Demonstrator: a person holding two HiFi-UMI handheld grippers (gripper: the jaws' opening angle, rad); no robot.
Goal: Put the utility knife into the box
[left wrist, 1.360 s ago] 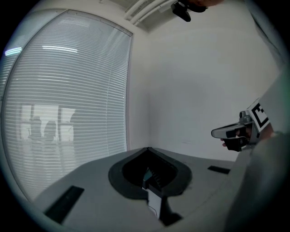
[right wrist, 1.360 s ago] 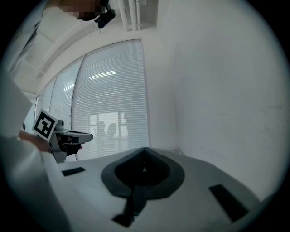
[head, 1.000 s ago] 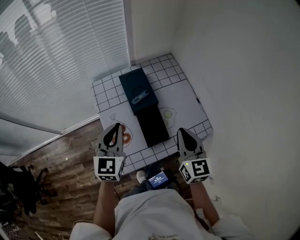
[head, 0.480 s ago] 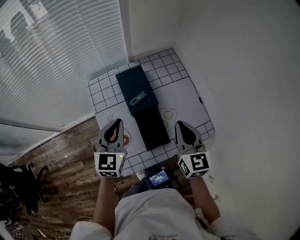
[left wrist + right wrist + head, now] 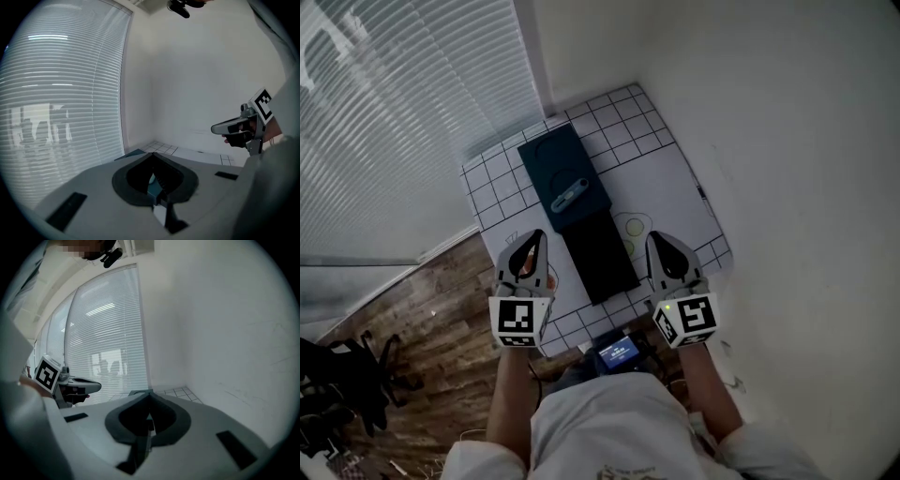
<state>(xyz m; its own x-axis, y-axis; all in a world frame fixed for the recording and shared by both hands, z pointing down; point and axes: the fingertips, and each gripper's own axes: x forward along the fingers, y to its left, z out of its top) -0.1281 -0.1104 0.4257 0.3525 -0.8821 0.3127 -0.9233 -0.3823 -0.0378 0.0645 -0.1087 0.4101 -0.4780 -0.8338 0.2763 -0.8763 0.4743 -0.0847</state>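
A dark teal box lies on the checked mat at the back of the small table. The grey utility knife rests on its near half. A black panel extends from the box toward me. My left gripper hovers at the table's front left, shut and empty, with its jaws meeting at the tip. My right gripper hovers at the front right, just right of the black panel. It is also shut with nothing in it. Both stay short of the knife.
The table's white mat has a grid border and printed outlines, and it stands in a corner. A white wall is on the right and window blinds on the left. Wooden floor lies left of the table. A small lit screen sits at my waist.
The head view has drifted, so the table and box now sit a little higher and further left. Both grippers stay shut near the table's front edge, raised slightly.
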